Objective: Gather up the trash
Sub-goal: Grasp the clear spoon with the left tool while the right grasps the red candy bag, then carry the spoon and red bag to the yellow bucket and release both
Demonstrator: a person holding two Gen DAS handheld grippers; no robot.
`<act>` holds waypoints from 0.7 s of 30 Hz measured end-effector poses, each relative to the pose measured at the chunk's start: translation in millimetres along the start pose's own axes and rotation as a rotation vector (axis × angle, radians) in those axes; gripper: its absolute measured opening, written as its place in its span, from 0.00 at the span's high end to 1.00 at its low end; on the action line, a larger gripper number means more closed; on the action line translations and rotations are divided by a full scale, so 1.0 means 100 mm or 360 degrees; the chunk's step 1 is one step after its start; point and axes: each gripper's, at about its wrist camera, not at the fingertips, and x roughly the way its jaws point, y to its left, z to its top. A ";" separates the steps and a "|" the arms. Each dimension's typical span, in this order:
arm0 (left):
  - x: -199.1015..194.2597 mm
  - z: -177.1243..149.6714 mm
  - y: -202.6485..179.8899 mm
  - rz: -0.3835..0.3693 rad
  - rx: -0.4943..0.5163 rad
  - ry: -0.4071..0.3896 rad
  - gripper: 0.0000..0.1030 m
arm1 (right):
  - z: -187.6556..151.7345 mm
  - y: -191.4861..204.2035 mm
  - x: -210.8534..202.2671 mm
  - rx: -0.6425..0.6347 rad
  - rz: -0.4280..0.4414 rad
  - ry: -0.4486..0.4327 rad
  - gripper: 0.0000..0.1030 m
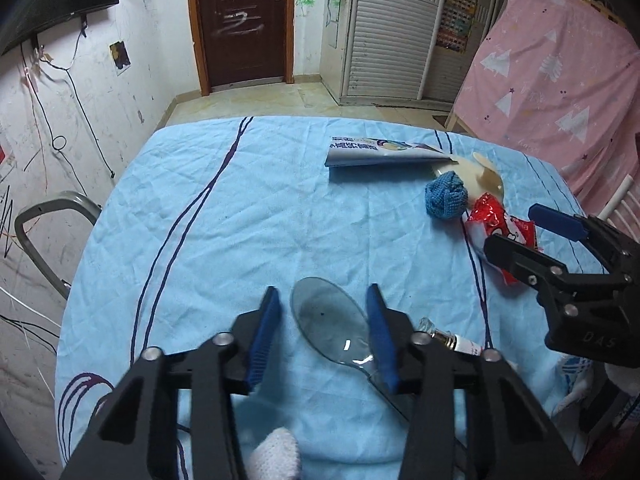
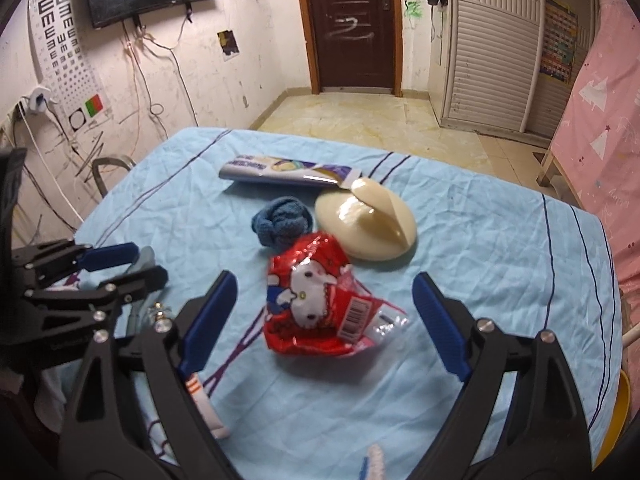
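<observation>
A clear plastic spoon [image 1: 332, 320] lies on the blue tablecloth [image 1: 240, 220] between the fingers of my open left gripper [image 1: 324, 304], which hovers around its bowl. A red Hello Kitty snack wrapper [image 2: 320, 304] lies between the fingers of my open right gripper [image 2: 324, 292]; it also shows in the left wrist view [image 1: 500, 232]. The right gripper [image 1: 516, 232] appears at the right of the left wrist view, and the left gripper [image 2: 132, 264] at the left of the right wrist view. A small tube [image 2: 204, 400] lies by the right gripper's left finger.
A toothpaste tube [image 2: 280, 170], a rolled blue sock [image 2: 280, 220] and a cream dome-shaped lid [image 2: 368, 224] lie toward the far side of the table. A metal chair frame [image 1: 48, 232] stands at the left edge. A pink sheet [image 1: 560, 80] hangs at the right.
</observation>
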 end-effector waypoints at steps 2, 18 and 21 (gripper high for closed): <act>-0.01 0.00 0.03 -0.0045 -0.0019 -0.0009 0.79 | 0.01 0.02 0.03 -0.0011 -0.0007 0.0017 0.17; -0.19 0.00 0.08 -0.0254 -0.0078 -0.0131 0.81 | -0.01 0.02 0.00 -0.0011 -0.0019 0.0019 0.63; -0.24 0.02 0.10 -0.0269 -0.0076 -0.0166 0.81 | -0.02 -0.01 -0.12 0.0012 -0.0013 -0.0039 0.63</act>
